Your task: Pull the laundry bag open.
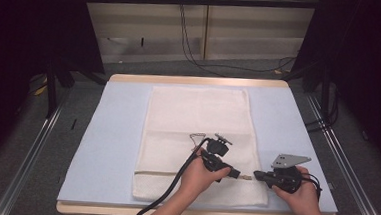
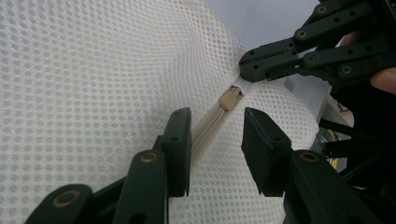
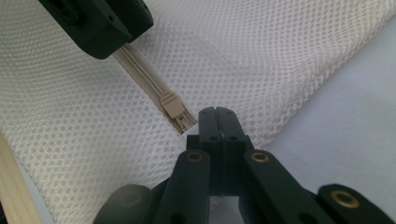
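Near the table's front edge, the right gripper [image 1: 257, 175] is pinched tight on the mesh bag [image 1: 198, 113] beside its zipper slider [image 2: 229, 98]. The left gripper [image 2: 215, 122], jaws part-open, straddles the zipper [image 3: 140, 74]. Beyond, blue mat [image 1: 118, 113] flanks the bag.

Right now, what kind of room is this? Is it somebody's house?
Probably not a house; it looks like a lab or recording workspace. The table has a blue mat under a white mesh bag, black curtains hang at both sides, and cables trail over the grey floor behind.
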`<state>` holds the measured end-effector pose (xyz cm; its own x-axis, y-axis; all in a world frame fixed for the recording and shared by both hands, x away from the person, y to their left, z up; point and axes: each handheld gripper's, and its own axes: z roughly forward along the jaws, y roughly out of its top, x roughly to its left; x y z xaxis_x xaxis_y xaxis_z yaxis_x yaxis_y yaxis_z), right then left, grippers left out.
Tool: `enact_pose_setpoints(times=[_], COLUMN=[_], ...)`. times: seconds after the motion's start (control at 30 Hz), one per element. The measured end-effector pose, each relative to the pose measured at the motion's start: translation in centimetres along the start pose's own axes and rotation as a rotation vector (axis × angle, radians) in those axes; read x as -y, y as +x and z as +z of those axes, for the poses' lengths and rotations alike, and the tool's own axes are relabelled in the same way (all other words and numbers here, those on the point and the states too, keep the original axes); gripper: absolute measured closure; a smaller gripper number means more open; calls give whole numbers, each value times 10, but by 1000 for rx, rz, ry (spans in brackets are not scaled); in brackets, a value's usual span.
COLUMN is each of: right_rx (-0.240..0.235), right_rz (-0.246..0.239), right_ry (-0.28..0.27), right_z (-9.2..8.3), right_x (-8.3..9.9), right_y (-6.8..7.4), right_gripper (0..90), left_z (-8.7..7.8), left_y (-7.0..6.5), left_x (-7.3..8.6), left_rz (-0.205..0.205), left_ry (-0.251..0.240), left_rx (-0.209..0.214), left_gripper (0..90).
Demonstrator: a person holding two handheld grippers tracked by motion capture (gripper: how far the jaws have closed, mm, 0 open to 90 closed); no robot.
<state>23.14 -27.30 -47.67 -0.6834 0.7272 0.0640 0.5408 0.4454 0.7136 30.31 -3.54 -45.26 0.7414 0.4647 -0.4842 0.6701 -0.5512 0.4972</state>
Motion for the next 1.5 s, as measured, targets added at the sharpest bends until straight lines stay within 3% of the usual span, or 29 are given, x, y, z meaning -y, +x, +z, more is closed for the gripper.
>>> enact_pose_setpoints(times=[0.13, 0.2, 0.5, 0.63, 0.67, 0.83, 0.87, 0.9, 0.93, 0.97, 1.07, 1.1, 1.13, 1.17, 1.23, 1.3, 1.33, 1.37, 1.5], right_rx=[1, -5, -7, -7, -7, -7, -7, -10, -10, -15, -15, -11, -12, -12, -17, -18, -16, -18, -20], right_rz=[-1, 4, 4, 7, 7, 6, 6, 5, 5, 9, 9, 7, 5, 5, 9, 10, 8, 10, 14], right_ry=[3, 0, -3, -5, -5, -6, -6, -6, -6, -6, -6, -3, -3, -3, -8, -8, -8, -10, -9], right_z=[0, 1, 1, 1, 1, 1, 1, 1, 1, 1, 1, 1, 1, 1, 1, 1, 1, 1, 1], right_x=[0, 1, 1, 2, 2, 2, 2, 2, 2, 2, 2, 2, 2, 2, 2, 2, 2, 2, 3], right_y=[0, -1, 0, -1, -1, -1, -1, -1, -1, -1, -1, -1, -1, -1, -2, -2, -2, -2, -2], right_gripper=[900, 900, 900, 900, 900, 900, 900, 900, 900, 900, 900, 900, 900, 900, 900, 900, 900, 900, 900], left_z=[5, 7, 19, 24, 24, 31, 30, 31, 33, 34, 35, 37, 36, 39, 40, 43, 47, 45, 44], left_y=[-1, -2, -3, -2, -1, -1, 1, 1, -1, 1, 1, -2, 0, -4, -3, -4, -8, -3, -3], left_x=[-1, -1, -6, -8, -8, -10, -10, -10, -10, -11, -12, -12, -12, -13, -13, -14, -14, -14, -15], left_rz=[-5, -27, -48, -82, -67, -136, -102, -103, -132, -119, -131, -162, -126, -178, -148, -161, -213, -137, -135], left_ry=[21, 10, 19, 11, 24, 20, 41, 40, 22, 38, 43, 22, 42, 0, 26, 34, -3, 59, 66], left_rx=[-3, 6, 32, 47, 49, 45, 36, 32, 38, 37, 51, 46, 40, 40, 47, 72, 58, 69, 75], left_gripper=[628, 628, 649, 666, 666, 703, 703, 714, 714, 733, 723, 728, 733, 734, 756, 753, 807, 831, 860])
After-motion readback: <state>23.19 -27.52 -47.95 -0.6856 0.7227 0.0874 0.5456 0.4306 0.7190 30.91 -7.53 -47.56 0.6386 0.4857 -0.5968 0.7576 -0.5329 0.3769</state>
